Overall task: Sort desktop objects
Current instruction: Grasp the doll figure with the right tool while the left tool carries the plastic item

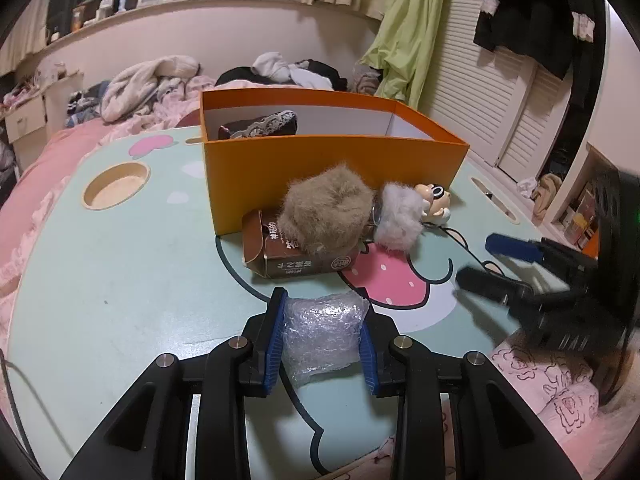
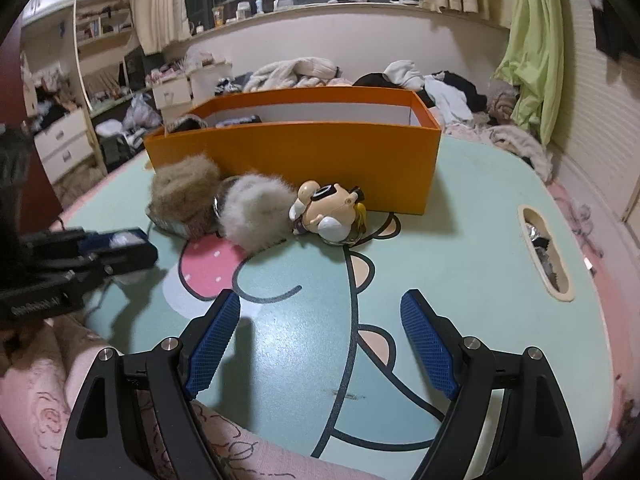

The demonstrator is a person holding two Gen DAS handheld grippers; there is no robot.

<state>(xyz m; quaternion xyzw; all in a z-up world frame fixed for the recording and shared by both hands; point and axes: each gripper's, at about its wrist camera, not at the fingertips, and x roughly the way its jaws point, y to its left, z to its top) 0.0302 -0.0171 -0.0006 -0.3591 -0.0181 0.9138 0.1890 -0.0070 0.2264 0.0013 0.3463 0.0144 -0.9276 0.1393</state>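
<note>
My left gripper [image 1: 324, 304] is shut on a crumpled wad of clear bubble wrap [image 1: 322, 332], which its blue pads squeeze from both sides just above the mint-green table [image 1: 120, 280]. Beyond it a brown drink carton [image 1: 296, 260] lies on its side with a tan fur ball [image 1: 324, 212] on top. Beside that are a grey fur ball [image 1: 400, 216] and a small doll figure [image 2: 328, 212], all against the orange box [image 1: 320, 168]. A dark lace-trimmed item [image 1: 260, 124] lies inside the box. My right gripper [image 2: 320, 300] hovers open over bare table, nothing between its pads.
The table has a round cup recess [image 1: 116, 186] at the left and a long slot [image 2: 544, 248] at the right. Pink bedding [image 2: 40, 400] borders the near edge. Piled clothes [image 1: 152, 80] lie behind the box.
</note>
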